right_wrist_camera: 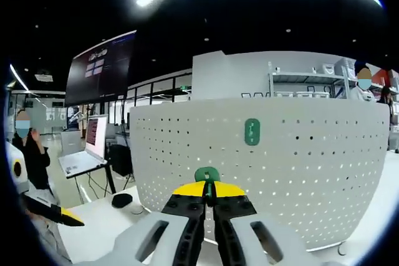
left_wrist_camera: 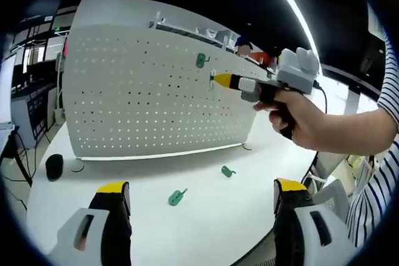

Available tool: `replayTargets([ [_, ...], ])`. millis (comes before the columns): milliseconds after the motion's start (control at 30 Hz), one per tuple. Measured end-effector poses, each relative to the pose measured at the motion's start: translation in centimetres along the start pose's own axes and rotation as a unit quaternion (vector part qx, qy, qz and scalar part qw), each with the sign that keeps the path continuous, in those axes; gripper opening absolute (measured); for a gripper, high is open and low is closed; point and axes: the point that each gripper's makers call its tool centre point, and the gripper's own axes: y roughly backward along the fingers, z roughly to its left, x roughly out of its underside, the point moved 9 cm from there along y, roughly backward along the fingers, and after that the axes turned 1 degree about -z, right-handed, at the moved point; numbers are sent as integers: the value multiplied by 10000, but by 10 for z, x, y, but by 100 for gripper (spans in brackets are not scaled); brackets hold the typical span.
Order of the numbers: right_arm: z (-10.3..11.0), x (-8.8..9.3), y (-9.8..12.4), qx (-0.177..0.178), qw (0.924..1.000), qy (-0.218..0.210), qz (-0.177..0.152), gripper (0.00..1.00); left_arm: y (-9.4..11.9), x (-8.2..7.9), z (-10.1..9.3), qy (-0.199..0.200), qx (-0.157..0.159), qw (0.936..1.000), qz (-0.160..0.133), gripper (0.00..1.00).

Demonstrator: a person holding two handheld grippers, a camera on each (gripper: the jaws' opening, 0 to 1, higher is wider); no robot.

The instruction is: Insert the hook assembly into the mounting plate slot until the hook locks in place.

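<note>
Hook, green, sits pinched between the right gripper's yellow-tipped jaws, which are nearly closed on it; just its rounded top shows above the tips in the right gripper view. In the left gripper view that same gripper comes in from the right, held in a person's hand, its yellow tip at the face of the pegboard, just below and right of a second green hook already mounted on the board. Whether the held hook touches the board, I cannot tell. In the right gripper view the mounted hook sits above and slightly right of the jaws, on the upper middle of the white perforated pegboard.

The left gripper hangs back over the near part of the table, its jaws wide apart and holding nothing. Between them and the board two more green hooks lie loose on the table: one near the middle of the table, another further right and closer to the board's foot. A black round object rests near the table's left edge, beside the board's left end. A striped sleeve shows at the right. In the right gripper view a laptop stands on a stand off to the left, with a person behind it.
</note>
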Motion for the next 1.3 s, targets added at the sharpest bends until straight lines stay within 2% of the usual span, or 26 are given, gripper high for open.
replayTargets([
  [233, -16, 0, -10, 266, 9996, 49, -10, 0, 1, 2, 6, 38, -55, 10000, 47, 95],
  [433, -29, -1, -17, 560, 9983, -136, -87, 0, 1, 5, 10, 123, -102, 9998, 85, 94],
  [867, -60, -19, -36, 1202, 9912, -375, -418, 0, -2, 8, 12, 219, -41, 9997, 133, 93],
  [1300, -75, -35, -53, 1476, 9858, -449, -663, 0, -4, 9, 18, 285, -81, 9994, 170, 92],
])
